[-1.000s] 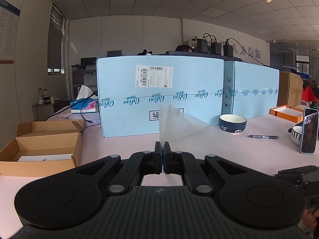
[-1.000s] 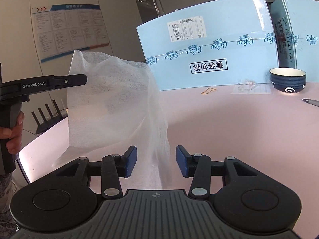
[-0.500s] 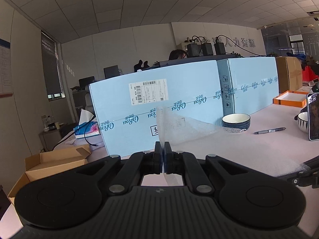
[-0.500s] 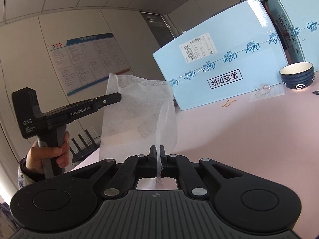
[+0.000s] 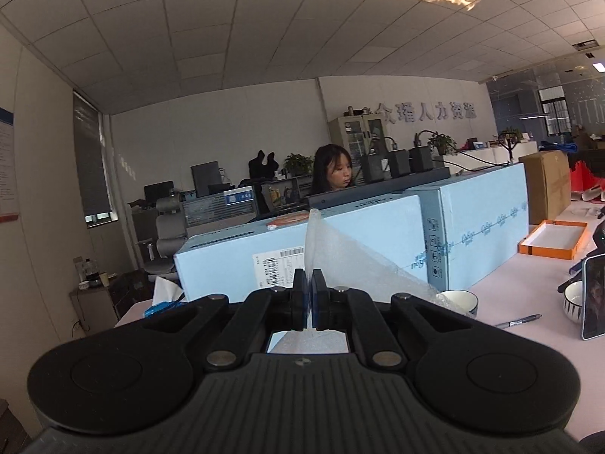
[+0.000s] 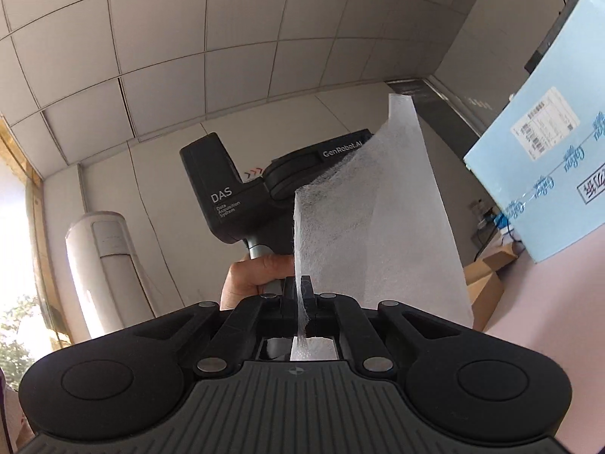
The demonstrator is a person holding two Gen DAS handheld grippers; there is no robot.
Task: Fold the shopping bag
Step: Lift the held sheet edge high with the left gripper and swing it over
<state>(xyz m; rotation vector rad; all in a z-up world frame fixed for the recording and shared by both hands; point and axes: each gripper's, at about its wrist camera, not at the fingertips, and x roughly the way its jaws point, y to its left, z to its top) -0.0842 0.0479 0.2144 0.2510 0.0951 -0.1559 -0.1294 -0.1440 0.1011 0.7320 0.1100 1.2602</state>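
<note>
Your left claw (image 5: pixel 311 293) is pinched tight on one edge of the thin, white, gauzy non-woven shopping bag (image 5: pixel 342 261), which rises between the blue pads and slopes away to the right and down toward the pale pink tabletop (image 5: pixel 522 287). Your right claw (image 6: pixel 300 295) is likewise clamped on a lower edge of the same bag (image 6: pixel 378 219), with the fabric running up through the closed pads. In the right wrist view the sheet hangs in the air, held up off the tabletop, its top corner reaching your left claw's black tip; your left hand (image 6: pixel 251 278) grips that tool's handle just behind the fabric. Both cameras tilt upward, so much ceiling shows. Behind the bag stand the long light-blue cardboard boxes (image 5: pixel 378 234). On the tabletop to the right sit a dark-rimmed ceramic bowl (image 5: pixel 455 300), a black pen (image 5: pixel 518 321) and a shallow orange tray-like box (image 5: pixel 554 238).
</note>
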